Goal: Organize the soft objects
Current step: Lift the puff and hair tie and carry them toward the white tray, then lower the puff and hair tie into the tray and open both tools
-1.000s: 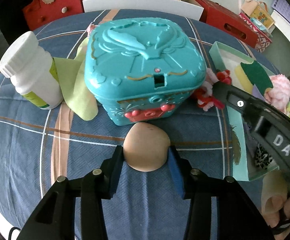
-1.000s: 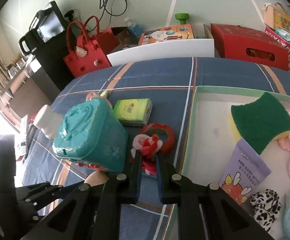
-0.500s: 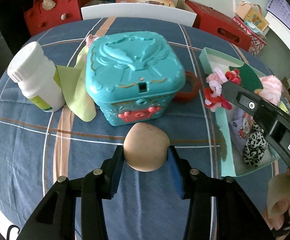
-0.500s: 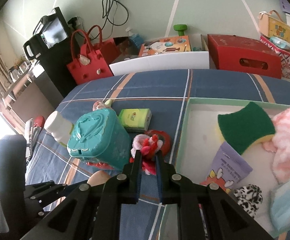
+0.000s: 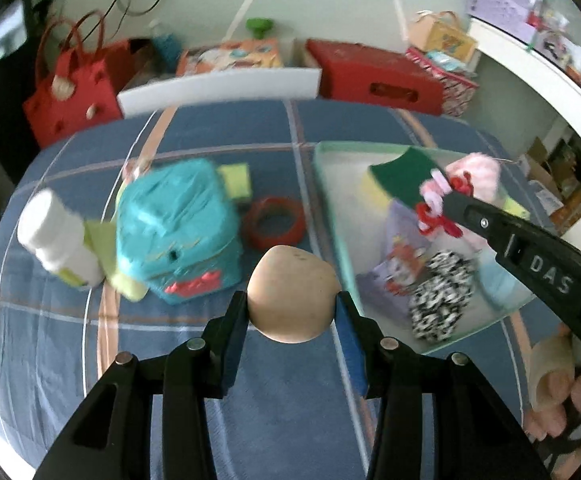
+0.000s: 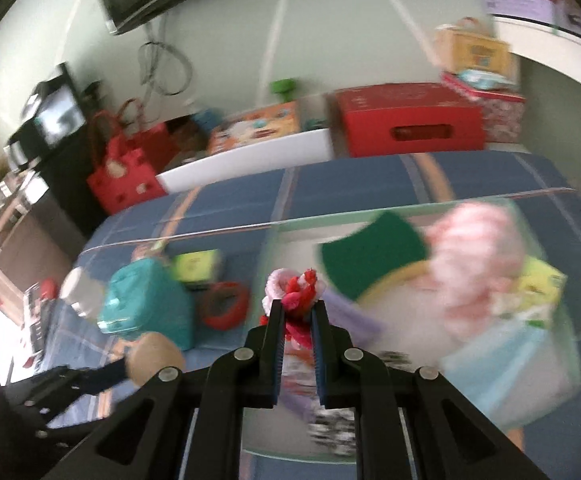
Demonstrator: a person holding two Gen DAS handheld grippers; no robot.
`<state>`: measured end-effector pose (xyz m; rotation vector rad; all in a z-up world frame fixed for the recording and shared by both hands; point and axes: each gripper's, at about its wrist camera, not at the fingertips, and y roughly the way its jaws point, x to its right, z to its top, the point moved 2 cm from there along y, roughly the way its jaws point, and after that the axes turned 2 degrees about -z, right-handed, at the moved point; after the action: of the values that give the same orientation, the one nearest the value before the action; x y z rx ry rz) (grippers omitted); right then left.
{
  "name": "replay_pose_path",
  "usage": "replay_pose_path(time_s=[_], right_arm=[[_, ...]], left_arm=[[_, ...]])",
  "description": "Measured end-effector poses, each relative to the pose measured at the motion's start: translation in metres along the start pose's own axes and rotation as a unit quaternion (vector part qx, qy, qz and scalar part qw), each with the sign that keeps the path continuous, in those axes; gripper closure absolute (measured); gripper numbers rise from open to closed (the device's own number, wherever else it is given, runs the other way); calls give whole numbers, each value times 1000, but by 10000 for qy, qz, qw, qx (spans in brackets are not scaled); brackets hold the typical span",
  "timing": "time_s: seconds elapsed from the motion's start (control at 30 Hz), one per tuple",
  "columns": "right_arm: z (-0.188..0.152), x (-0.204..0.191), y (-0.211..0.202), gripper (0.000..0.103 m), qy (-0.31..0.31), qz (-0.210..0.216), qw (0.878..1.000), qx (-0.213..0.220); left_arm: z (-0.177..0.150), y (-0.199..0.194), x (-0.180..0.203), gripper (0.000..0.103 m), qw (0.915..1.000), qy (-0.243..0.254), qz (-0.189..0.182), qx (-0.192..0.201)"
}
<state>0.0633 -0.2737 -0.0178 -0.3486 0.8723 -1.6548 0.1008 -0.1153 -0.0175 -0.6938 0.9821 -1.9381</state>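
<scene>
Beige sponge ball (image 5: pixel 293 295) sat pinched in our left tool (image 5: pixel 293 316); our right tool (image 6: pixel 297 312) clamped a pink-red scrunchie (image 6: pixel 295 295) above the tray (image 6: pixel 410 208).

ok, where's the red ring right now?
The red ring lies flat on the blue checked cloth, between the teal toy chest and the tray's left wall; the left wrist view shows it just beyond the held tan ball.
</scene>
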Motion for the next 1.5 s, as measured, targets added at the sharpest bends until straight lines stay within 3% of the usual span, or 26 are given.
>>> replay_pose_path(time_s=[0.13, 0.37, 0.63, 1.0, 1.4, 1.5], right_arm=[[1, 28, -6, 89, 218, -455, 9987, -28], [0, 60, -5, 89, 581, -772, 9951, -220], [-9, 72, 9, 89, 747, -826, 9926, -479], [-12, 79, 23, 89, 804, -887, 9909, -619], [-11, 80, 20, 86, 791, -1081, 9891, -611], [-8, 79, 15, 86, 778, -1105, 9893, -546]], left_arm=[[9, 5, 15, 58, 9999, 152, -63, 26], [34, 14, 39, 58, 9990, 410, -148, 18], [57, 51, 55, 58, 9978, 546, -359, 100], [67, 81, 54, 56, 9974, 211, -665, 184], [61, 87, 55, 53, 9969, 130, -751, -180], [61, 84, 56, 44, 9958, 68, -892, -186]])
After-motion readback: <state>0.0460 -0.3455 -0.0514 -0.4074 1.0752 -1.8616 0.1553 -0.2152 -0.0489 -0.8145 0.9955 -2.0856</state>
